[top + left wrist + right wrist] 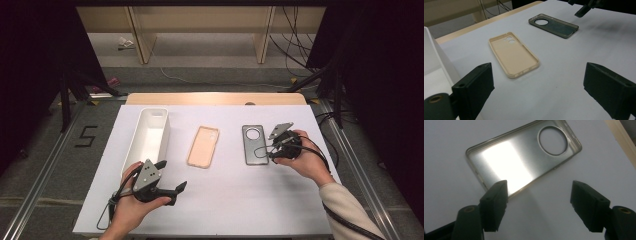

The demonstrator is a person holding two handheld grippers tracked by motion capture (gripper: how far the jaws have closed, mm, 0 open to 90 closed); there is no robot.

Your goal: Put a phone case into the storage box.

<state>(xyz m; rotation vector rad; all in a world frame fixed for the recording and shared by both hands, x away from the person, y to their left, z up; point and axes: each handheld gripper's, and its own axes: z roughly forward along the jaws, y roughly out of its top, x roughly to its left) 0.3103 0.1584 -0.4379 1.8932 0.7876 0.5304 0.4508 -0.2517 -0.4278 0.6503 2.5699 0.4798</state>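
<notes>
Right hand-held gripper (537, 207): jaws apart, empty, hovering just over the near edge of the grey phone case (524, 157), which lies flat on the desk (225, 200). Left hand-held gripper (536, 92): jaws apart, empty, well left of the grey case, beyond the beige phone case (512, 53) and beside the white bin (150, 132). Risk: thin flat rim offers little purchase; jaws may skid it across the desk.

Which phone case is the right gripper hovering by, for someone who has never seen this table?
On the white table, right of the long white bin, two phone cases lie side by side. It is the rightmost: the dark grey case with one large round camera hole; the beige case has small cutouts.
</notes>
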